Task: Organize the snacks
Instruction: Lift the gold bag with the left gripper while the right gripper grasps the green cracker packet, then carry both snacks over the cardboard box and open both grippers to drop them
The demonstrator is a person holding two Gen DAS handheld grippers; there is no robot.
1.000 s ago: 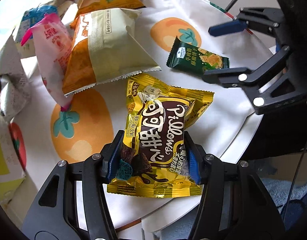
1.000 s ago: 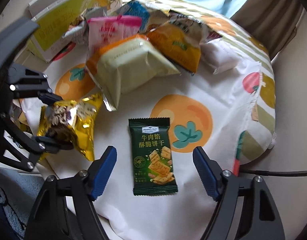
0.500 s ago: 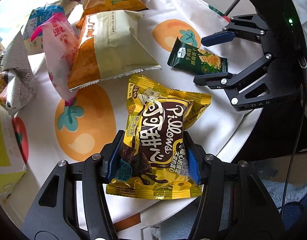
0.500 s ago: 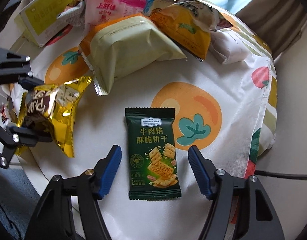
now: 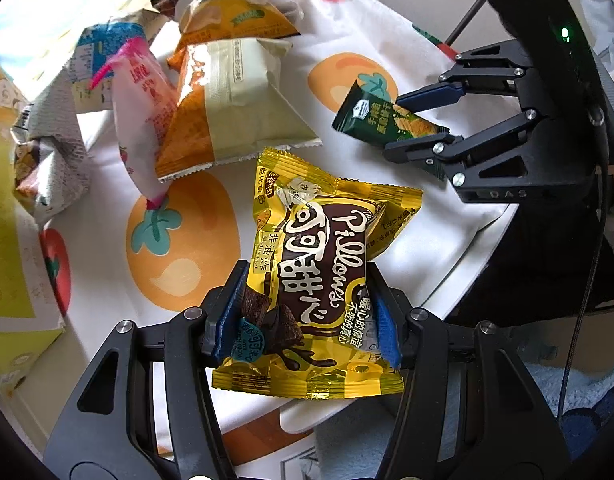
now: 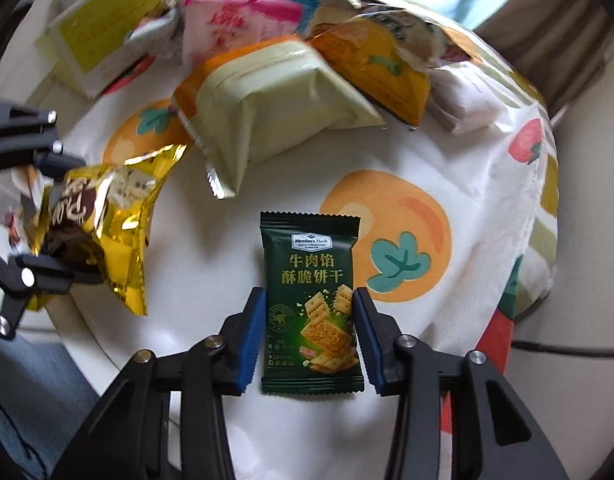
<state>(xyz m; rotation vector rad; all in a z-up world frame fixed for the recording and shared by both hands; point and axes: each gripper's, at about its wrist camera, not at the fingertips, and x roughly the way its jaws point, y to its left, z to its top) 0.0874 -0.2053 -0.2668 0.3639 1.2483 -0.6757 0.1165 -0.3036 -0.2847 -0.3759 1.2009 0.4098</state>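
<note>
Now the green cracker packet (image 6: 311, 308) sits pinched within the right claw (image 6: 310, 334).

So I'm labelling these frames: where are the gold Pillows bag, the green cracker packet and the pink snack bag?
gold Pillows bag (image 5: 323, 264): left wrist view, brown centre panel.
green cracker packet (image 6: 311, 276): right wrist view, printed front.
pink snack bag (image 5: 141, 112): left wrist view, pale front face.

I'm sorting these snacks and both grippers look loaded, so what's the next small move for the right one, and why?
Probably lift the right gripper straight up a little. Its jaws have just been closing, and its blue pads now press both sides of the dark green flat cracker packet, which looks tilted up off the fruit-print white cloth. The left gripper already holds the gold foil cocoa-pillow bag.
</note>
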